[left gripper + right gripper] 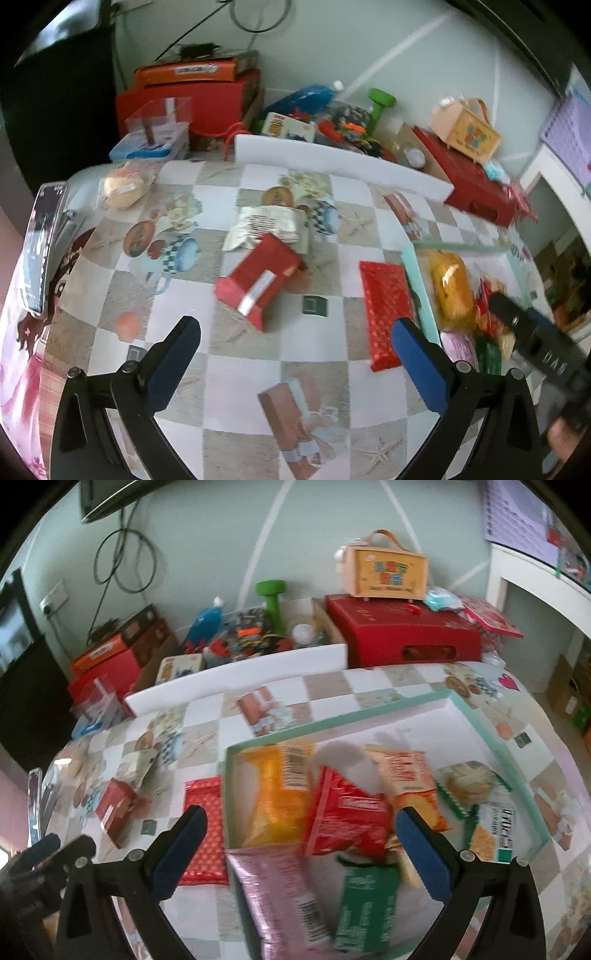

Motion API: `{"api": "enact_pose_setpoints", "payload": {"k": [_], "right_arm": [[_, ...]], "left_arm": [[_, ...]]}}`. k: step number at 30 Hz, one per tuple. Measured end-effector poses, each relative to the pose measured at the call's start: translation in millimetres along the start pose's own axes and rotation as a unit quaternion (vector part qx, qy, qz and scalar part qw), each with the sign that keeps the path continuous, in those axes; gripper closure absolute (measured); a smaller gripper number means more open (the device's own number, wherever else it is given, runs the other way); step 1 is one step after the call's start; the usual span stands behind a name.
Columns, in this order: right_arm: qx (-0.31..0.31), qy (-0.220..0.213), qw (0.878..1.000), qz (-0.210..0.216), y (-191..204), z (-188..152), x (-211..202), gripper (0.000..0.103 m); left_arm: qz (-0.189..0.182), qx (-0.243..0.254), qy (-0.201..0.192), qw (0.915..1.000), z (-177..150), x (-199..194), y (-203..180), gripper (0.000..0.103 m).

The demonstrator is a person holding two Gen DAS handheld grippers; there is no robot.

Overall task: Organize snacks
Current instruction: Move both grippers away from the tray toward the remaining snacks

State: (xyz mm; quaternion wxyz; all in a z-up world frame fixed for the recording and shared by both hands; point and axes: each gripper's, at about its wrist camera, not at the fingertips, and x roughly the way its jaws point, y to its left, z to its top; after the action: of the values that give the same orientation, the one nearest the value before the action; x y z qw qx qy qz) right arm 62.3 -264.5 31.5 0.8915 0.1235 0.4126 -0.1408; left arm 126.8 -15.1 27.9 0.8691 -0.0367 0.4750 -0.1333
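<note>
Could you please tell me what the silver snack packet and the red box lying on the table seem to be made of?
The crinkled silver snack packet looks like metallised foil film: it is shiny, creased and printed with dark text. The red rectangular box with a silver stripe looks like matte printed cardboard, judging by its flat faces and folded edges, though coated paperboard is possible.

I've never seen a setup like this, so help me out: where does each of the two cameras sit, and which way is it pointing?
Left wrist: sits behind the open left gripper, facing the checkered table and red box; the right gripper's body shows at its right edge.
Right wrist: sits behind the open right gripper, looking into the mint-rimmed tray of snacks; the left gripper's body shows at lower left.
Shared: the red patterned packet, yellow bag, green dumbbell.
</note>
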Motion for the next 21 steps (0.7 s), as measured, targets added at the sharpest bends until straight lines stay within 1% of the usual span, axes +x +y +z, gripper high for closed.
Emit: {"api": "enact_pose_setpoints", "payload": {"k": [3,7,8,10,11,13,16,17,21], "right_arm": [[-0.017,0.002,1.0,0.006,18.6,-3.6,2.6,0.0],[-0.038,0.009,0.999,0.02,44.4,-9.0,7.4,0.0],[-0.042,0.012,0.999,0.025,51.3,-10.3,8.7,0.0],[-0.048,0.015,0.998,0.035,62.8,-12.7,10.5,0.0],[-0.05,0.017,0.998,0.041,69.4,-14.0,11.6,0.0],[-0.053,0.02,0.997,0.051,80.7,-16.5,13.8,0.0],[-0.06,0.025,0.996,0.062,95.2,-19.8,18.6,0.0],[-0.063,0.027,0.996,0.064,100.9,-21.3,21.1,0.0],[-0.066,0.034,0.995,0.065,111.6,-24.2,29.1,0.0]], "left_arm": [[-0.003,-0.014,-0.007,0.9999,2.4,-1.5,17.3,0.0],[0.003,-0.026,-0.011,0.9996,4.4,1.8,37.0,0.0],[-0.001,-0.029,-0.011,0.9995,4.8,2.6,40.5,0.0],[-0.022,-0.034,-0.01,0.9992,5.4,8.3,49.1,0.0],[-0.024,-0.033,-0.008,0.9992,6.1,10.8,51.5,0.0],[-0.015,-0.026,-0.004,0.9995,7.4,13.3,53.8,0.0],[0.01,-0.011,-0.001,0.9999,10.3,17.3,58.1,0.0],[0.01,-0.01,-0.001,0.9999,11.5,18.4,61.3,0.0],[-0.006,-0.028,-0.002,0.9996,17.9,23.4,79.6,0.0]]}}
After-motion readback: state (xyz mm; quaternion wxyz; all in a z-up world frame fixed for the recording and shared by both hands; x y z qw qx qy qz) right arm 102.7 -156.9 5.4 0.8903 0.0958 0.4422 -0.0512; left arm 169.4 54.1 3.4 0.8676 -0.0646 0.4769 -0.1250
